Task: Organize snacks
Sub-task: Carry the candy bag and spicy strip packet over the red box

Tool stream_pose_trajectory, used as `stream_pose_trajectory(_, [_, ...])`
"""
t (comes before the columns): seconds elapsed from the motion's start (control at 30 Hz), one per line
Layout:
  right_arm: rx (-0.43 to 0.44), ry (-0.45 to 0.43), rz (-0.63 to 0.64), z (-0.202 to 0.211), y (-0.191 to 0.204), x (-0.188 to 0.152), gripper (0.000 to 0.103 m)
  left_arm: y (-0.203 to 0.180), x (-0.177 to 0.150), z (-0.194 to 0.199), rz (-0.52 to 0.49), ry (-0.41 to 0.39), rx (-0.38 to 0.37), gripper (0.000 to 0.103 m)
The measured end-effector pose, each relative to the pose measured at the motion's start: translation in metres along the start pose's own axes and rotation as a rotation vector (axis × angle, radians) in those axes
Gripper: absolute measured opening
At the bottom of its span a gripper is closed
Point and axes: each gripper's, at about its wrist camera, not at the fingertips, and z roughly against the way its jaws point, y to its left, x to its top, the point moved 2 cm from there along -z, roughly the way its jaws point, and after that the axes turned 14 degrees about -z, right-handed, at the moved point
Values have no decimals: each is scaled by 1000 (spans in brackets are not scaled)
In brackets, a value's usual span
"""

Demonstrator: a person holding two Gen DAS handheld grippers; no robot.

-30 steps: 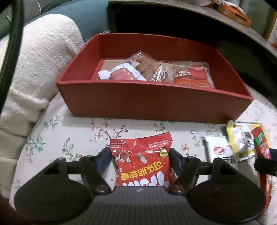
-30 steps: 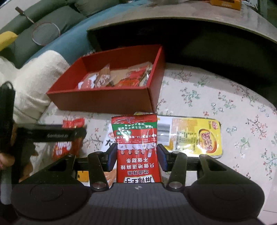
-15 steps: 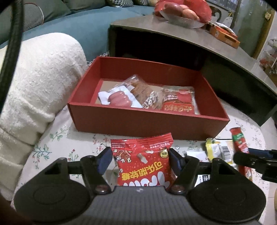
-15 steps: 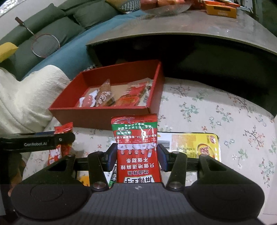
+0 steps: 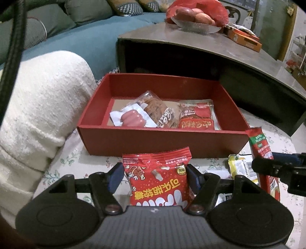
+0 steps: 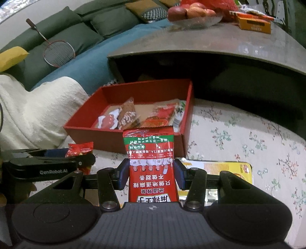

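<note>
My left gripper (image 5: pixel 155 173) is shut on a red candy bag (image 5: pixel 158 178), held above the flowered cloth just in front of the red box (image 5: pixel 162 142). My right gripper (image 6: pixel 151 173) is shut on a tall red and green spicy snack pack (image 6: pixel 152 162), also held up in front of the red box (image 6: pixel 126 140). Three snack packs lie inside the box: a sausage pack (image 5: pixel 132 118), a brown pack (image 5: pixel 158 113) and a red pack (image 5: pixel 197 116). In the left wrist view the right gripper's snack pack (image 5: pixel 261 147) shows at the right edge.
A yellow flat pack (image 6: pixel 218 168) and a small yellow packet (image 5: pixel 239 166) lie on the flowered cloth (image 6: pixel 248 138). A white blanket (image 5: pixel 38 107) rises at the left. Behind the box stands a dark table (image 6: pixel 210 40) with a fruit bowl (image 6: pixel 193 15) and orange cartons.
Both grippers have risen and tilted up with their packs, so the box looks smaller and farther and the table top with the fruit bowl has come into view.
</note>
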Motion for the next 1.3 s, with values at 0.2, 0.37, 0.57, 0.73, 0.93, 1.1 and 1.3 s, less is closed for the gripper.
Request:
stream_pose_trajectory(0.2, [13, -35, 19, 2, 10, 6, 56, -1, 5, 6, -3, -26, 4, 63])
stream_pose_trajectory(0.37, [17, -64, 28, 2, 17, 13, 56, -4, 10, 9, -5, -44, 16, 63])
stream_pose_trajectory(0.57, [45, -124, 34, 5, 29, 25, 56, -5, 18, 12, -13, -75, 38, 63])
stream_pose_trajectory(0.73, [56, -148, 38, 4, 34, 33, 56, -6, 25, 9, -17, -83, 44, 63])
stream_pose_trajectory(0.93, [57, -165, 32, -6, 38, 45, 56, -4, 36, 6, -22, -101, 78, 63])
stream_pose_trajectory(1.1, [50, -160, 36, -14, 39, 50, 56, -1, 42, 1, -14, -100, 88, 63])
stream_pose_trajectory(1.3, [45, -162, 40, -21, 39, 55, 56, 0, 49, -5, -8, -99, 91, 63])
